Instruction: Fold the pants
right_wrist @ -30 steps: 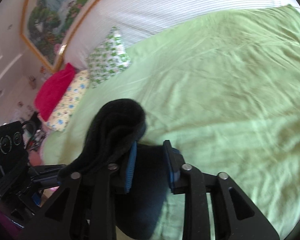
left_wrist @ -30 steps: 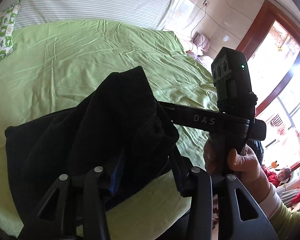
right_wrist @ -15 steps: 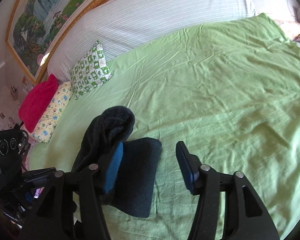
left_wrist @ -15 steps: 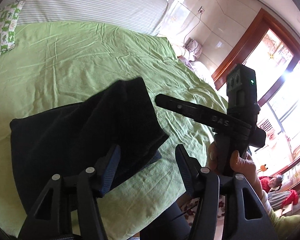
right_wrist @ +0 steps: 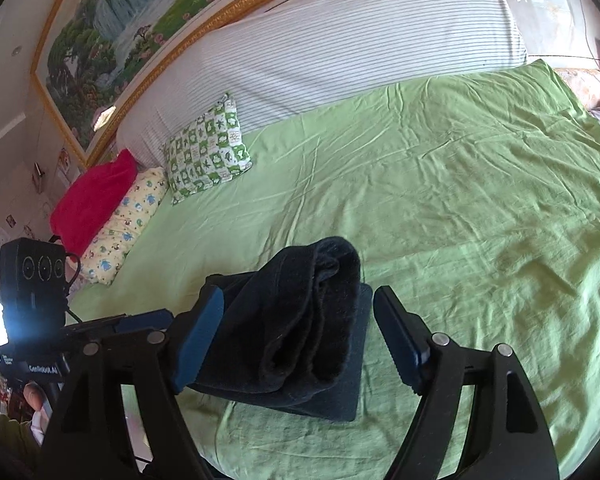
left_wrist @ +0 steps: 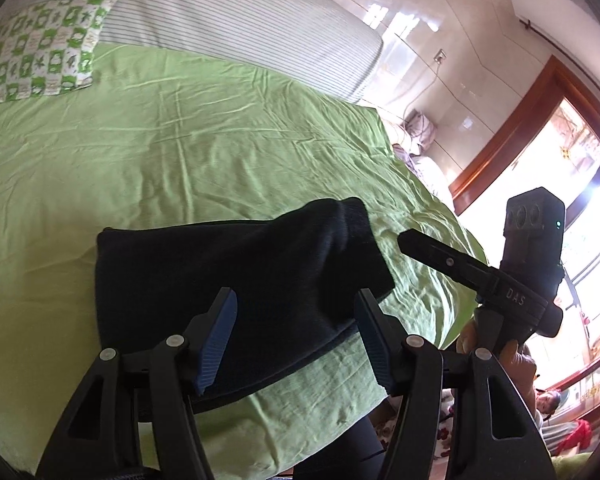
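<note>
Pants: the folded black pants (left_wrist: 236,288) are lying on the green bedsheet (left_wrist: 180,160), near its front edge.
Left gripper (left_wrist: 296,336): hovering over the pants, jaws spread and just opening wider, pads gripping nothing.
Right gripper (right_wrist: 300,336): likewise spread (jaws just opening), the pants lying below and between the fingers, untouched.
Pose: both grippers are pointing downward; a hand (left_wrist: 512,360) is gripping the right handle.
</note>
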Tool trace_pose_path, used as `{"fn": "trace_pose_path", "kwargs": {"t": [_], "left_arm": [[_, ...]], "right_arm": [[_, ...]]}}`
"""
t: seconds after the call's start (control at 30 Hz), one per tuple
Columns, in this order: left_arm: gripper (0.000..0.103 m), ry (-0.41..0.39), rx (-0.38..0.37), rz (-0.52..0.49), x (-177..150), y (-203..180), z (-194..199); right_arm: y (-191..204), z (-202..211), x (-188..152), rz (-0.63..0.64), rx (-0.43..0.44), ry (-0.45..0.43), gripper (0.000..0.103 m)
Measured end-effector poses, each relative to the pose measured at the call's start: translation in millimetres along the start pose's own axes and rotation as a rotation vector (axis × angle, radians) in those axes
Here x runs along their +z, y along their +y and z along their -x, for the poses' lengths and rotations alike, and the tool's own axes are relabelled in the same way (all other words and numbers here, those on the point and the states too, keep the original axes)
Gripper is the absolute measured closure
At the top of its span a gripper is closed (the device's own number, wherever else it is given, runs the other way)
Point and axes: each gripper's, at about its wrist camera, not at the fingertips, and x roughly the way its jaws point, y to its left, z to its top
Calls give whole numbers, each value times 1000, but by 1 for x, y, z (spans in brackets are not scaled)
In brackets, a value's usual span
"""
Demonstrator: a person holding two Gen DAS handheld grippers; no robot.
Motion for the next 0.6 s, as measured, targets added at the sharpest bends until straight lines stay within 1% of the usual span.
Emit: {"fn": "trace_pose_path", "kwargs": {"t": [0.2,0.37,0.43,0.6], "left_arm": [[39,-4,30,43,-5,23,8],[33,10,60,82,-11,47,12],[33,21,78,102,-14,56,10],[33,41,94,156,-18,77,5]], "right_arm": [[7,-3,-5,5,-1,18,24],[2,-5,-9,-20,-8,27,21],[-2,-8,-12,-32,-16,39,21],[-10,-17,-20,-64,-22,69,21]]}}
